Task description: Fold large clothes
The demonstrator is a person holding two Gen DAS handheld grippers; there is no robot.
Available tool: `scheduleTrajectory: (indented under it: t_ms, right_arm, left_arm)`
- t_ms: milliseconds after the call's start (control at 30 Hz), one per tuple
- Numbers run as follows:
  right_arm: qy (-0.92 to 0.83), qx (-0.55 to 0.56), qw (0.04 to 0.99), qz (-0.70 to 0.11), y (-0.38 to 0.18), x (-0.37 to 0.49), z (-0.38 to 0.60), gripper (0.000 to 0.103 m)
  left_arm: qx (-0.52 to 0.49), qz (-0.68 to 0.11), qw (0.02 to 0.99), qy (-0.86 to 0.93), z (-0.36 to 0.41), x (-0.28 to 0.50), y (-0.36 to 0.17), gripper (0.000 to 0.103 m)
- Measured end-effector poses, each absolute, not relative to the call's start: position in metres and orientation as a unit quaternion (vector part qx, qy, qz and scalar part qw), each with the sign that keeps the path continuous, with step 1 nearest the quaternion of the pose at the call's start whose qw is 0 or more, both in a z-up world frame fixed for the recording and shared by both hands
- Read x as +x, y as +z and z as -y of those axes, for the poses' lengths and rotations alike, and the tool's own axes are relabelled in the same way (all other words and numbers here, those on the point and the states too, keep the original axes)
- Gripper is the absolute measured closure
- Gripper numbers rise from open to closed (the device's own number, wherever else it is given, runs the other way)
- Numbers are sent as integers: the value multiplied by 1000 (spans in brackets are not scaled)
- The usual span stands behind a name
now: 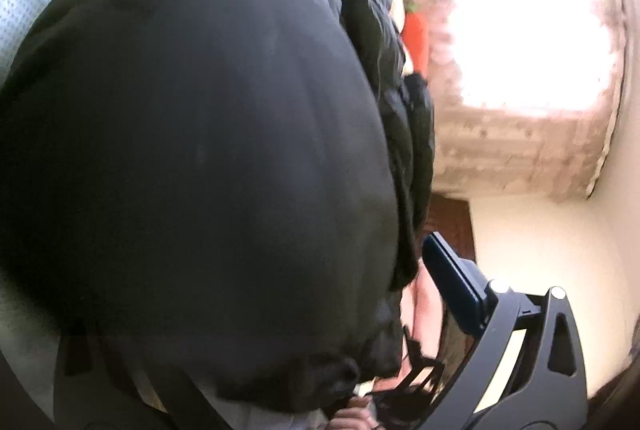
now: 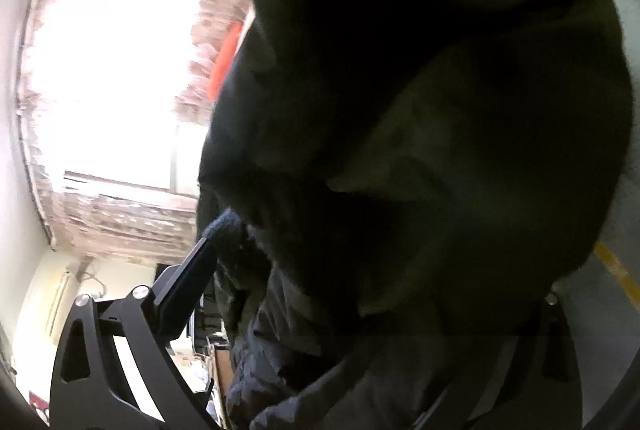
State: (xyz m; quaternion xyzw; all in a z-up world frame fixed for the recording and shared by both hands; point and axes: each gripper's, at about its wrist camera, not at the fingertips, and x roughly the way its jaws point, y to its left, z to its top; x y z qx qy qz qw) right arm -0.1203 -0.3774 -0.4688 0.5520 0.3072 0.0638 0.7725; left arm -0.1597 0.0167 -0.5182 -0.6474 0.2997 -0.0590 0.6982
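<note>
In the left wrist view, we see the black garment (image 1: 192,150) draped across the left gripper (image 1: 280,370), covering its left finger entirely and leaving only the right finger (image 1: 452,282) exposed at the cloth's lower right edge, with a patterned curtain (image 1: 512,158) around a bright window (image 1: 520,14) behind; we cannot tell whether the jaws stand apart or together. In the right wrist view, we see the same garment filling the right-hand side of the frame over the right gripper (image 2: 320,330), with only its left finger (image 2: 188,282) clear of the cloth, so here too we cannot tell the jaw position.
</note>
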Motion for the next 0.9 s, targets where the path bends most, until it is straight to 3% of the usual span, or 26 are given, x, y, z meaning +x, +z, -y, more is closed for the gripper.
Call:
scheduleTrajectory:
  t_ms: [200,233,267,333,367,567,633,733,900]
  right_arm:
    - [76,528,795,-288,-468,-108,364,5]
    - [70,532,791,-293,-469,-108,364,16]
    - [56,539,785,-302,-472,-108,366,36]
    - [27,548,770,-324,-482,-109,370,62]
    - [27,551,767,-327,-484,-109,371,66]
    - [19,465,814,-347,-456,-97,353,80]
    - [7,442,825,-352,-448,-93,345,81]
    - [9,421,836,-351,-432,-88,337,82]
    - [31,411,843,-345,-394,-81,340,82]
  left_arm:
    - [-623,-287,726,-38,-3,-145,-515,4]
    - [-611,-306,729,-25,-1,-144,-515,24]
    - [-597,-336,728,-9,0,-142,-519,55]
    - [-607,-350,713,-9,-3,-144,-530,67]
    - [-612,-349,710,-16,-5,-145,-531,70]
    - [-559,-366,743,-7,2,-142,-517,81]
    - [-486,-414,769,34,11,-132,-496,82]
    - [-367,-417,829,63,37,-120,-447,84]
    - [-387,-384,838,20,29,-111,-416,85]
